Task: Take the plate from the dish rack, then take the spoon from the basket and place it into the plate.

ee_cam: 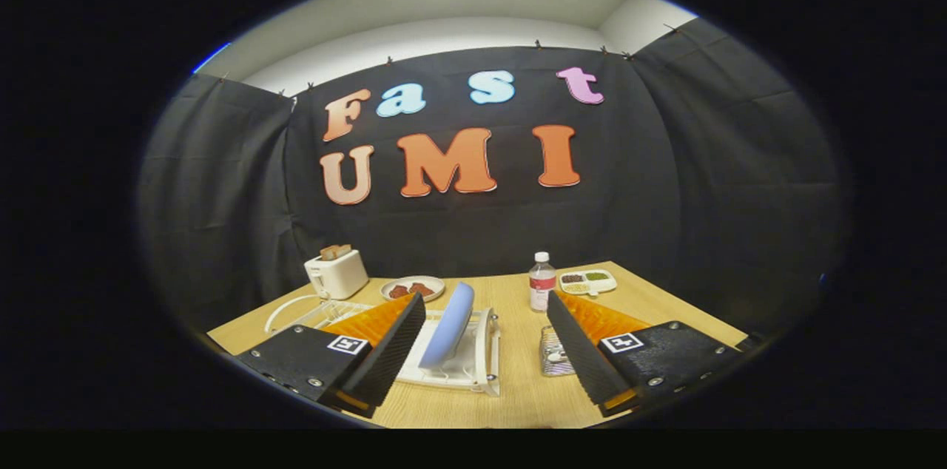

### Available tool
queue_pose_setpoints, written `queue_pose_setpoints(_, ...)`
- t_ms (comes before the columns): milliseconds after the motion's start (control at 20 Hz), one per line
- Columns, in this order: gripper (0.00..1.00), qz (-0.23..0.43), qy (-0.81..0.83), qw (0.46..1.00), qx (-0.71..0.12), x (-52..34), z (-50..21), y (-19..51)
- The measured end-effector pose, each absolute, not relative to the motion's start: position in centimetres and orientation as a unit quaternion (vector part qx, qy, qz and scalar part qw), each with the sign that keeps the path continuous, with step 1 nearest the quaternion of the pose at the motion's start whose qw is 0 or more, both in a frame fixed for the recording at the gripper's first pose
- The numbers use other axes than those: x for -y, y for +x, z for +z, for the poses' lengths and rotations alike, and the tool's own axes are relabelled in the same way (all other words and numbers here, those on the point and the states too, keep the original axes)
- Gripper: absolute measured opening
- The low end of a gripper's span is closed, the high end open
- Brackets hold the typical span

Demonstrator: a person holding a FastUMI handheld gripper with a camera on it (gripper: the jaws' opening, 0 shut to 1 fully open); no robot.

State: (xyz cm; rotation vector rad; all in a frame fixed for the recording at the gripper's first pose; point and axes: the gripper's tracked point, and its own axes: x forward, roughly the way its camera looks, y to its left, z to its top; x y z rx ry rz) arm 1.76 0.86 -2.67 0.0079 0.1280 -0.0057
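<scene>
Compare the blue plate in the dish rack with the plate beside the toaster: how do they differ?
The blue plate stands on edge in the white dish rack; the pale plate lies flat on the table. The blue plate is bare; the pale plate carries reddish-brown food. The blue plate sits between the open hand-held gripper's fingers, nearer one; the pale plate lies beyond them, by the toaster. Both look round.

The white slotted dish rack (473,362) was partly covered by the left finger (385,358) of the wide-open gripper (484,362). The small wire-mesh basket (553,354) was half hidden behind the right finger (584,354); its contents were too small to tell.
</scene>
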Motion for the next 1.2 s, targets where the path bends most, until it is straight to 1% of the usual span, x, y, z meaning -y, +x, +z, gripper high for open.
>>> queue_pose_setpoints(300, 0.98, 0.007, 0.034, 0.993, -0.109, -1.9, -4.2, 3.4)
queue_pose_setpoints(600, 0.98, 0.017, 0.061, 0.984, -0.168, -3.8, -6.0, 6.8)
queue_pose_setpoints(950, 0.98, 0.007, 0.087, 0.967, -0.241, -5.0, -9.7, 11.2)
queue_pose_setpoints(1150, 0.96, -0.016, 0.107, 0.955, -0.276, -4.7, -12.1, 12.6)
queue_pose_setpoints(1200, 0.92, -0.019, 0.113, 0.952, -0.284, -4.9, -12.6, 12.8)
